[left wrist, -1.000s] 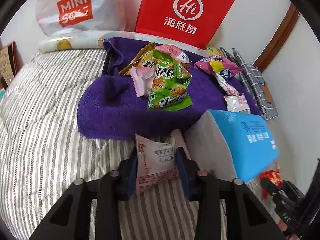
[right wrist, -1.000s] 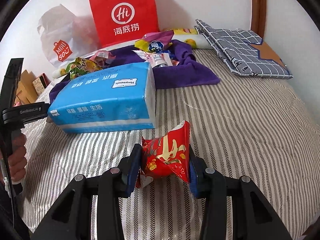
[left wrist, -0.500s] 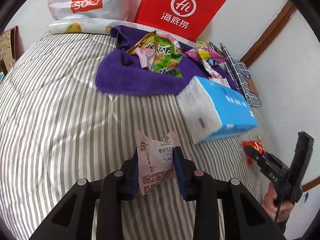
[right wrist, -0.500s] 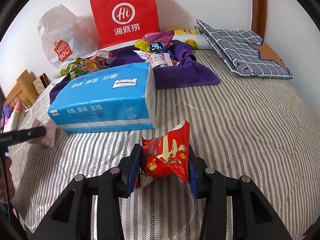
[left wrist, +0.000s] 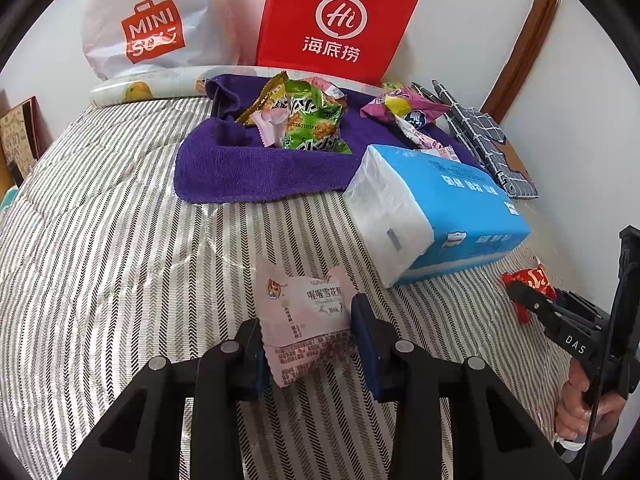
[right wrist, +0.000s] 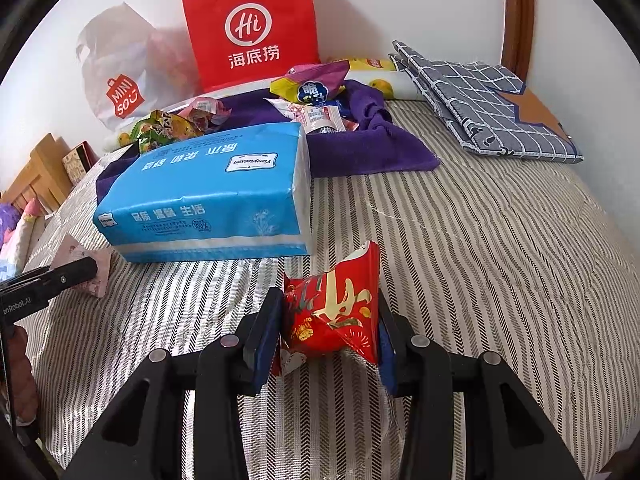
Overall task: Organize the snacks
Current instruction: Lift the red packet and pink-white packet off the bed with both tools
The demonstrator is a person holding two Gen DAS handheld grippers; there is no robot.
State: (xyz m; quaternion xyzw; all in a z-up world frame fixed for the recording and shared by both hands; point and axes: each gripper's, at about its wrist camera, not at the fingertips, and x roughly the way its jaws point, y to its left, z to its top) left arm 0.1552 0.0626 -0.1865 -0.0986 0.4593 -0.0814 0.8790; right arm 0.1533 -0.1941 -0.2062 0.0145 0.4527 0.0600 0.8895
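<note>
The left gripper point(left wrist: 308, 340) holds a pale pink printed snack packet point(left wrist: 306, 316) between its fingers point(left wrist: 362, 332), low over the grey-and-white striped bed cover point(left wrist: 100, 260). The fingers are opening, and the pads still touch both sides of the packet. The right gripper point(right wrist: 328, 334) has its fingers clamped on a red snack packet with gold print point(right wrist: 334, 312), also just above the bed cover. A blue-and-white wrapped pack of tissues point(right wrist: 208, 192) lies on the bed between the two grippers. Beyond it, a purple terry towel point(left wrist: 256, 164) carries the remaining snack packets, including a green packet point(left wrist: 314, 122) and a purple-and-yellow packet point(right wrist: 310, 84). A red paper carrier bag point(right wrist: 250, 24) and a white plastic shopping bag point(left wrist: 154, 20) stand against the wall. A folded grey checked cloth point(right wrist: 484, 100) lies at the bed's far right.
</note>
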